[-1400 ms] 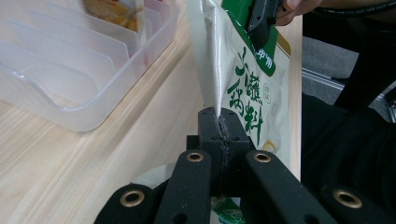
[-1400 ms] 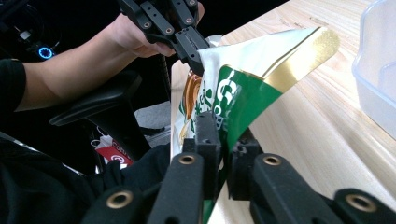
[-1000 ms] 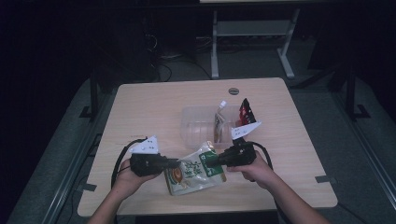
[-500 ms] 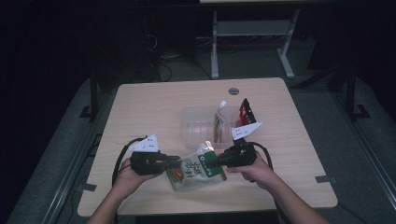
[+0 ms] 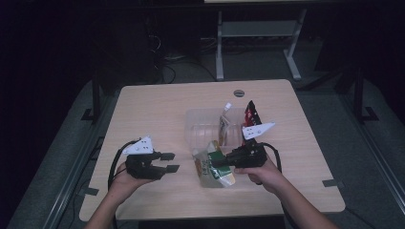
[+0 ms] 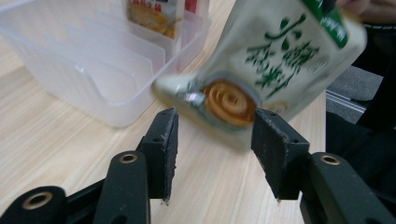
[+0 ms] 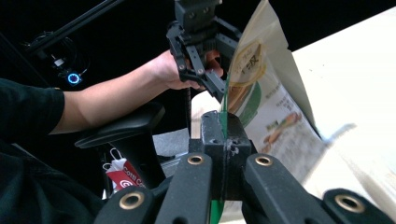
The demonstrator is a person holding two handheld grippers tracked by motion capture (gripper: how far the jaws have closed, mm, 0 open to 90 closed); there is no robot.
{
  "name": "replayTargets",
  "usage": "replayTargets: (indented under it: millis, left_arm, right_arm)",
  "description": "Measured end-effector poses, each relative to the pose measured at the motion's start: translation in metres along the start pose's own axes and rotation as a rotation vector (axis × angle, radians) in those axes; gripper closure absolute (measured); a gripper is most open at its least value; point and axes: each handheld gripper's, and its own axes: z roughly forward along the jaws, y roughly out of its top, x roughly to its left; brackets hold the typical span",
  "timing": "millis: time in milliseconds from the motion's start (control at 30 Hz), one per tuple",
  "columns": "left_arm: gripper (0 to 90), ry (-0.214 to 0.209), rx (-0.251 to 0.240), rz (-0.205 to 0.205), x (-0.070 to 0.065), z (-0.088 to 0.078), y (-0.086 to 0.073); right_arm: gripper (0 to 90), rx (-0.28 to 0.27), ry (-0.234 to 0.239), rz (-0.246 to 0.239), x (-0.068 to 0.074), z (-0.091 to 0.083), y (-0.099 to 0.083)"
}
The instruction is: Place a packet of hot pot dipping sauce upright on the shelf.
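A white and green snack pouch point(image 5: 213, 170) hangs over the table's near middle, and my right gripper point(image 5: 216, 163) is shut on its green edge point(image 7: 224, 122). In the right gripper view the pouch point(image 7: 268, 112) spreads up and to the right of the closed jaws. My left gripper point(image 5: 170, 161) stands open a little to the pouch's left, apart from it. Its jaws have just been opening and nothing is between them. In the left gripper view the blurred pouch point(image 6: 266, 70) hangs just beyond the left gripper point(image 6: 215, 135).
A clear plastic rack point(image 5: 203, 128) with dividers stands at mid table, with a yellow packet point(image 5: 223, 125) upright in it. A red and black packet point(image 5: 251, 114) stands at its right end. The rack point(image 6: 93, 60) lies ahead and to the left of the left jaws.
The left gripper has opened, let go of the pouch and drawn back to the left. The right gripper keeps its hold, and the pouch has tilted up toward the rack.
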Motion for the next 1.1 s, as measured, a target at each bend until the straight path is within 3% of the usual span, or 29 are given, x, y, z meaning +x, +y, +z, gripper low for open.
replayTargets:
  millis: [100, 367, 667, 700, 1100]
  left_arm:
    - [43.3, 0.003, 0.006, -0.016, 0.002, 0.002, -0.003]
    - [29.5, 0.002, 0.096, -0.021, 0.005, 0.012, -0.012]
    - [28.3, -0.009, 0.115, -0.019, 0.005, 0.016, -0.015]
    - [28.0, -0.010, 0.116, -0.004, 0.006, 0.015, -0.015]
    - [27.4, -0.009, 0.128, -0.015, 0.006, 0.015, -0.016]
  right_arm:
    - [90.0, -0.008, -0.005, -0.004, 0.002, -0.002, 0.002]
    - [90.0, -0.043, -0.030, -0.026, 0.007, -0.008, 0.009]
    - [90.0, -0.078, -0.051, -0.056, 0.009, -0.009, 0.020]
    - [90.0, -0.081, -0.055, -0.057, 0.009, -0.009, 0.022]
    - [90.0, -0.115, -0.113, -0.076, 0.004, -0.015, 0.050]
